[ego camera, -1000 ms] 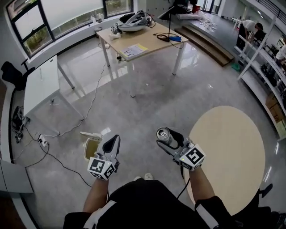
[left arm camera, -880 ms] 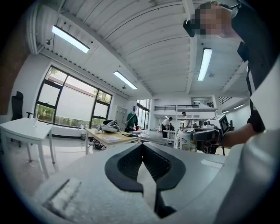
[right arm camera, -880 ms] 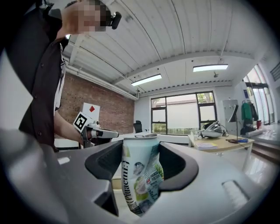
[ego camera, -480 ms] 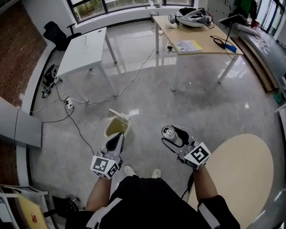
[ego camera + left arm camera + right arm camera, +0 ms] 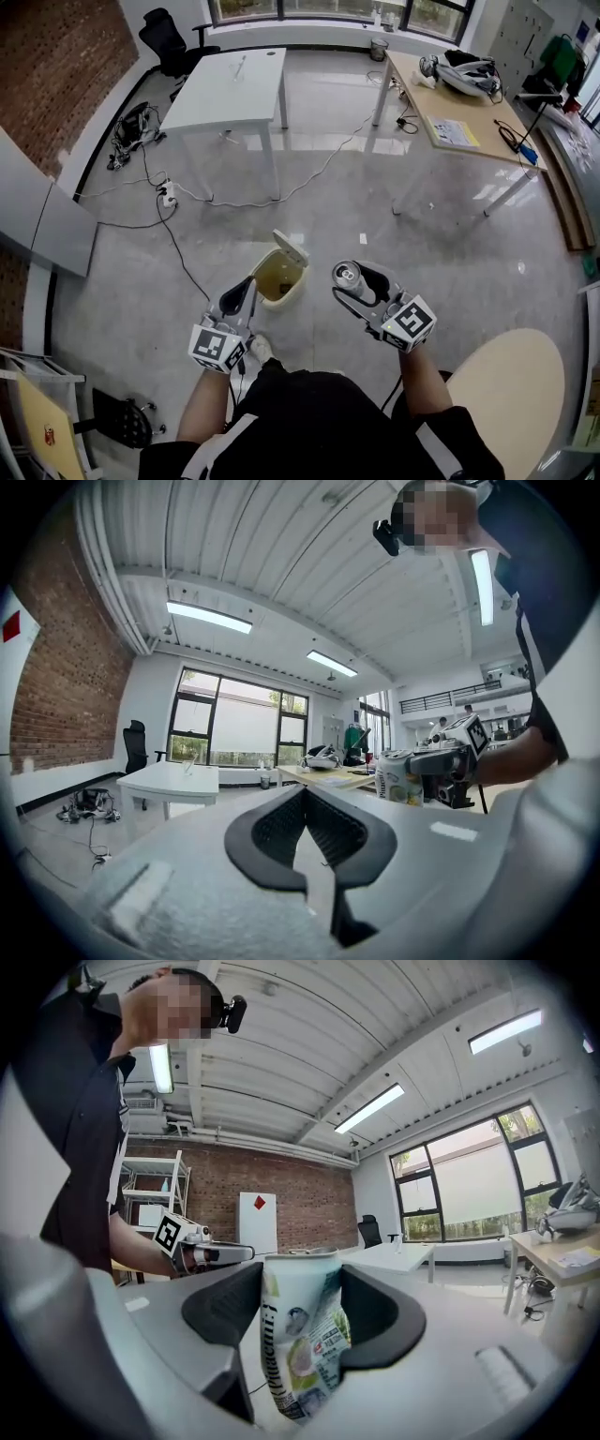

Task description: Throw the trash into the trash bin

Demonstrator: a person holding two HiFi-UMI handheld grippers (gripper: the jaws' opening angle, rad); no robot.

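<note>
Drink can (image 5: 348, 277): clamped round its middle by the right gripper (image 5: 359, 283), in the air beside the open trash bin (image 5: 279, 277). Light, thin-walled, slick; probably empty, dents easily. Left gripper (image 5: 240, 296): closed, holding nothing.

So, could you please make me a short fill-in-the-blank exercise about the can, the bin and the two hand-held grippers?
1. The can is clamped in the ____ hand-held gripper.
2. The lid of the trash bin stands ____.
3. The left hand-held gripper, with its jaws together, holds ____.
Missing words: right; open; nothing.
</note>
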